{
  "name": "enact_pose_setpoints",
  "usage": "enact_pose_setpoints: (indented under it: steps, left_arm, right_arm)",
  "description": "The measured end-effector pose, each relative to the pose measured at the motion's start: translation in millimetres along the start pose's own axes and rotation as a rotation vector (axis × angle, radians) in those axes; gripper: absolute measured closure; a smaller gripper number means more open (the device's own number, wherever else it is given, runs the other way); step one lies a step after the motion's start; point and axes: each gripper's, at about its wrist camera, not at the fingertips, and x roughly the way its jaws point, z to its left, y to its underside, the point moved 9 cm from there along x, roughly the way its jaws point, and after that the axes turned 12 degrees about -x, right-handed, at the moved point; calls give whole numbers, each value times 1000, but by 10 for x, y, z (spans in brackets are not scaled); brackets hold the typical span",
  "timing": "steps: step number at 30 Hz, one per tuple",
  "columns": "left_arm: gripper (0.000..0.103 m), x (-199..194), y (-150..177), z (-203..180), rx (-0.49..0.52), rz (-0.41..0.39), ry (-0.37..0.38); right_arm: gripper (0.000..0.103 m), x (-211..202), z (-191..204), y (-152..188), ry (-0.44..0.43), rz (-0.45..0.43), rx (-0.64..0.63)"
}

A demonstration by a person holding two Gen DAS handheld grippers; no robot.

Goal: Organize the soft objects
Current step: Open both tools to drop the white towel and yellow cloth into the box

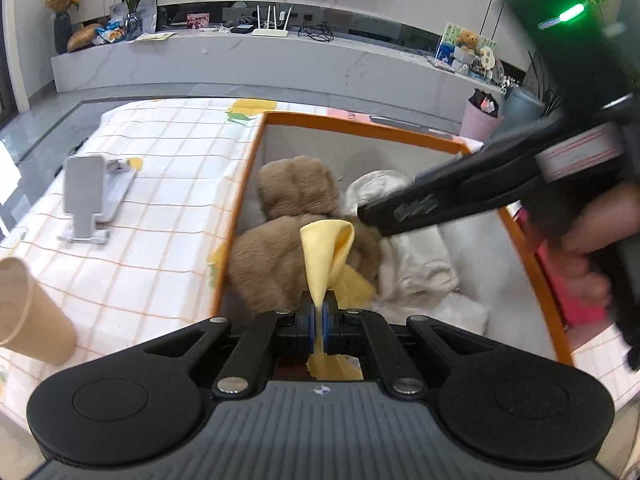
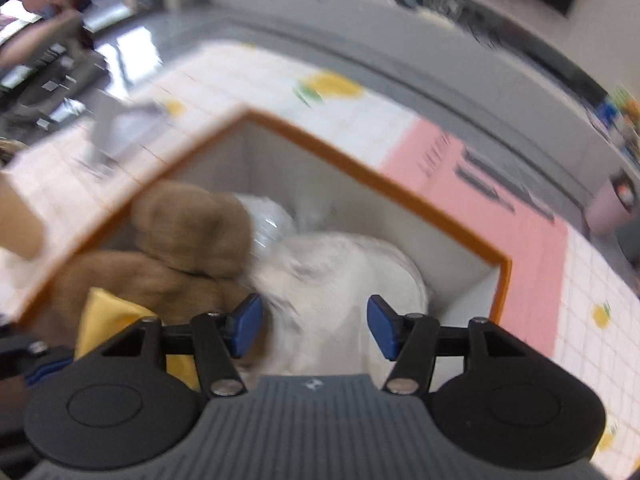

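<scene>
Inside the orange-rimmed box [image 1: 536, 256] on the checked tablecloth [image 1: 160, 184], a yellow cloth [image 1: 326, 256] stands pinched between the blue pads of our left gripper [image 1: 319, 322], its jaws clamped tight on a fold so that the free end curls upward over the brown plush toy [image 1: 296, 200]. We judge that the cloth is held this way so it can be lowered or tucked beside the toy without dragging the rest of the pile. The toy lies against the box's left wall, and white soft fabric [image 2: 340, 280] fills the space to its right, touching it. Our right gripper [image 2: 315, 326] hovers over that white fabric with its jaws spread apart and nothing pressed between the pads; from the left wrist view its dark fingers reach in from the right, with a person's hand [image 1: 588, 264] wrapped on the handle. We read this as a release just made, the white piece now resting in the box. The right wrist view is blurred, so finer detail of the fabric cannot be told. Outside the box, a grey phone stand [image 1: 90, 196] sits on the tablecloth well apart from it, a tan paper cup [image 1: 28, 312] stands nearer the table edge, and a pink mat [image 2: 488, 208] lies just beyond the far rim
</scene>
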Motion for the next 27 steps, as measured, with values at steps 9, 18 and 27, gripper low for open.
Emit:
enact_pose_setpoints:
  steps: [9, 18, 27]
  left_arm:
    - [99, -6, -20, 142, -73, 10, 27]
    - [99, -8, 4, 103, -42, -4, 14]
    - [99, -122, -46, 24, -50, -38, 130]
  right_arm:
    - [65, 125, 659, -301, -92, -66, -182]
    - [86, 378, 232, -170, -94, -3, -40]
    - [46, -216, 107, -7, -155, -163, 121]
